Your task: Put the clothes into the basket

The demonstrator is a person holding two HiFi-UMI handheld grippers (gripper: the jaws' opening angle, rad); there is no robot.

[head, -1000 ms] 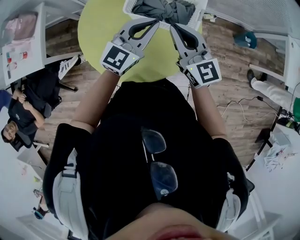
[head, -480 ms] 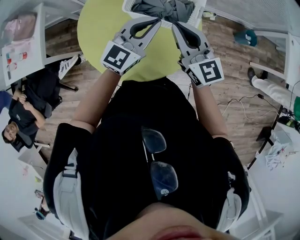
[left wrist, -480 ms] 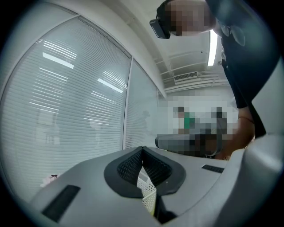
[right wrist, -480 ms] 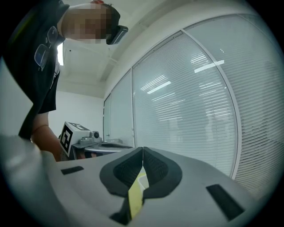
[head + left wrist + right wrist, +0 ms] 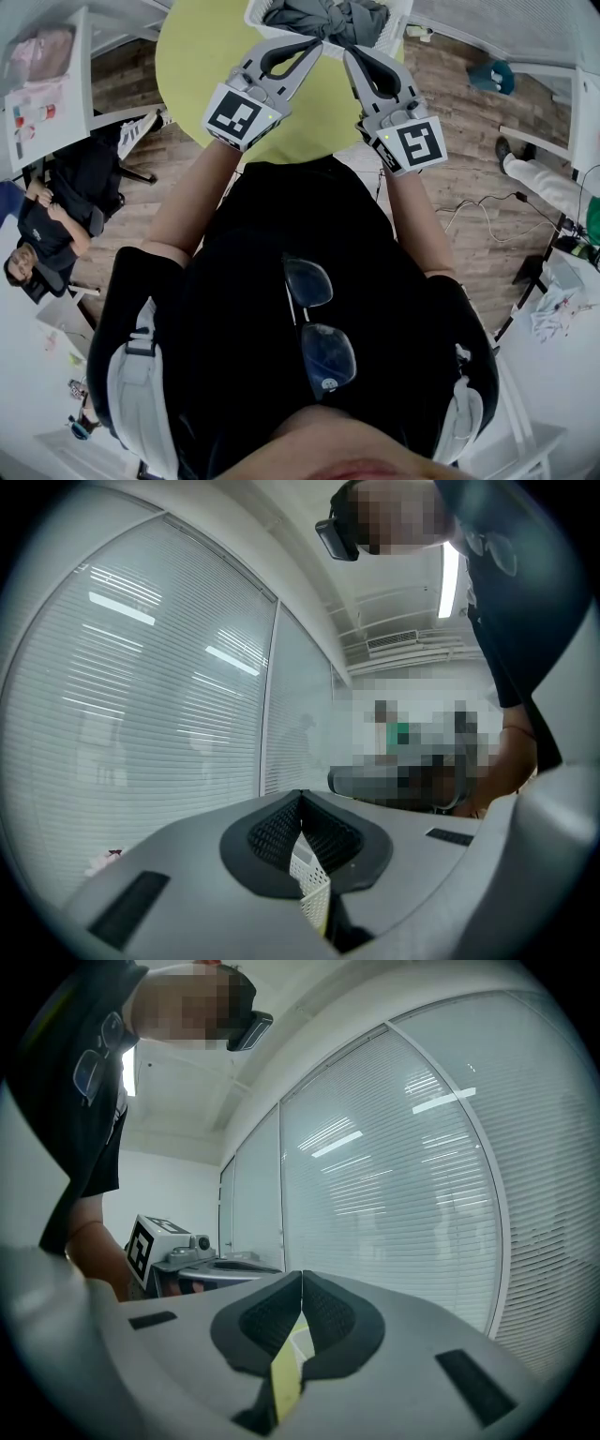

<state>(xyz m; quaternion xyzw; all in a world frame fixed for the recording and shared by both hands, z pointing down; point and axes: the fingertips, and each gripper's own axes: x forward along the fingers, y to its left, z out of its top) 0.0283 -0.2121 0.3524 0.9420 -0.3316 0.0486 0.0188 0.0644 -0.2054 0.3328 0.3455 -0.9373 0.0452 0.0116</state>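
Note:
A white lattice basket [image 5: 255,13] stands at the far edge of the round yellow-green table [image 5: 202,56], with grey clothes [image 5: 323,19] bundled inside it. My left gripper [image 5: 314,43] and right gripper [image 5: 349,52] are held side by side over the table, their tips at the basket's near rim just below the clothes. Both are shut with nothing held between their pads. In the left gripper view the closed jaws [image 5: 300,795] leave a slit that shows white basket lattice [image 5: 313,885]. In the right gripper view the closed jaws [image 5: 302,1275] show a strip of yellow table [image 5: 286,1380].
Wooden floor surrounds the table. A seated person [image 5: 42,230] and a dark chair [image 5: 89,178] are at the left, beside a white desk [image 5: 47,84]. Cables [image 5: 478,206] lie on the floor at the right. Window blinds [image 5: 412,1176] fill both gripper views.
Both grippers have shifted slightly up toward the basket rim; they stay shut. The clothes in the basket have not moved.

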